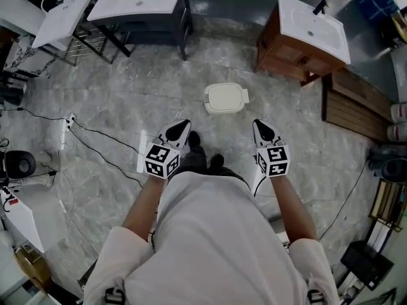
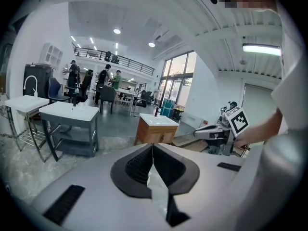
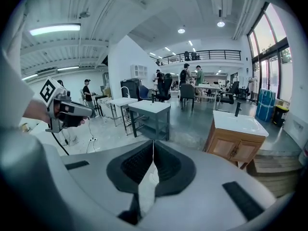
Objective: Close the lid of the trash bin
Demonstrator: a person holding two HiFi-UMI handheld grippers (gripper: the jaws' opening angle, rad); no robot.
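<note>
The trash bin (image 1: 208,101) stands on the floor (image 1: 127,100) ahead of your feet, well apart from both tools. Its lid (image 1: 226,97) lies flat over the body. Judged from above, it is already down.

The left tongs (image 1: 183,126) are clenched on nothing, their ribbed black pads (image 2: 139,165) meeting edge to edge. The right tongs (image 1: 260,126) are likewise clenched and empty.

If the lid needs final seating, leave the tongs clenched and press with the blunt tips on the middle of the lid, straight down — an off-centre push is likely to tip or skid a light bin.

The bin is a cream rounded square, smooth and probably plastic, with a small tab (image 1: 245,96) at its right edge. The floor is glossy grey stone with pale veining — expect little friction under the bin. Cables (image 1: 105,146) trail across the floor at your left; step clear of them.
</note>
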